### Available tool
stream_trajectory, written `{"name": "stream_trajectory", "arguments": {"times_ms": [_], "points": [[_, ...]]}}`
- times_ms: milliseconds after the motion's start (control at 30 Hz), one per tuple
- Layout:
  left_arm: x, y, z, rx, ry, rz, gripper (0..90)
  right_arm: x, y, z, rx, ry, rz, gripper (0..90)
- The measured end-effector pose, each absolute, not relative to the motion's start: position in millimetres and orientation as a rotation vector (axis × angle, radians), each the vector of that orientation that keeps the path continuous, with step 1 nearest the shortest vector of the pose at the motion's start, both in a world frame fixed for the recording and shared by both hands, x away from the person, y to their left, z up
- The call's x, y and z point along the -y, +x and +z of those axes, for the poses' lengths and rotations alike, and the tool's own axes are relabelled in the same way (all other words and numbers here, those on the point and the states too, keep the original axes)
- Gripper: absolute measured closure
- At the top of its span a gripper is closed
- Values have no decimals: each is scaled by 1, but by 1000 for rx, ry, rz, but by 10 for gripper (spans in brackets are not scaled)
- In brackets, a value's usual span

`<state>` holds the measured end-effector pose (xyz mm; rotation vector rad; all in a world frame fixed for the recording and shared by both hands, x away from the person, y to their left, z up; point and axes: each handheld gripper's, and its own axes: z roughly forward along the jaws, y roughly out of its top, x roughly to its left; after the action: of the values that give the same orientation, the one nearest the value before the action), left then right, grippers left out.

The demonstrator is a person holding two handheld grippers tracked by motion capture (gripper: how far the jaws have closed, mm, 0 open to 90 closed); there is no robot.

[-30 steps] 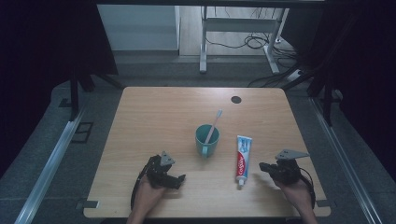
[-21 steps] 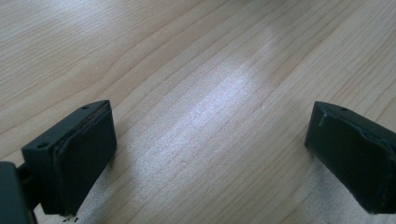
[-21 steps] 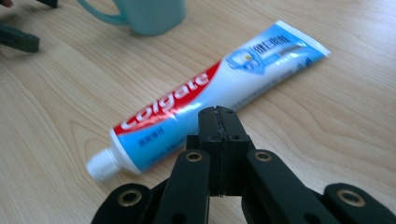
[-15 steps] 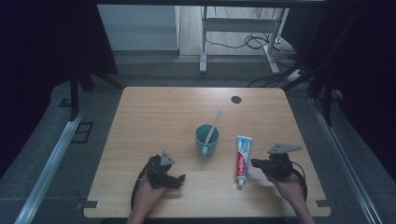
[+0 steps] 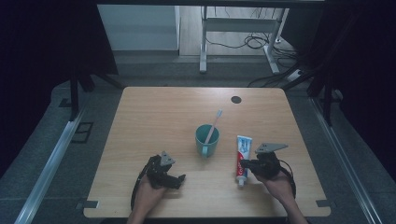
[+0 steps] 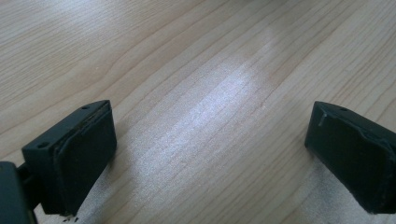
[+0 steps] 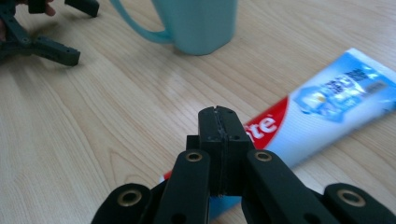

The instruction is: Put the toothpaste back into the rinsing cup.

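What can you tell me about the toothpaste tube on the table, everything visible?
The toothpaste tube lies flat on the wooden table, just right of the teal mug and apart from it. It looks like soft plastic: white body, blue printed panel toward the crimped far end, red band with white lettering nearer the cap end, which points toward the person. The shut right gripper sits over that cap end; whether it touches the tube cannot be told.
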<state>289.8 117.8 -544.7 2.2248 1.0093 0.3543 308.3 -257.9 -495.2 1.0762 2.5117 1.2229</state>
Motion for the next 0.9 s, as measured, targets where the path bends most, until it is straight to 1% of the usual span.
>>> {"name": "stream_trajectory", "arguments": {"times_ms": [400,900], "points": [[-118,290,-545,-1009,2225,354,21,241,308,-510,-2569,1034,1171,892],[-118,290,-545,-1008,2226,356,21,249,302,-513,-2569,1042,1189,890]]}}
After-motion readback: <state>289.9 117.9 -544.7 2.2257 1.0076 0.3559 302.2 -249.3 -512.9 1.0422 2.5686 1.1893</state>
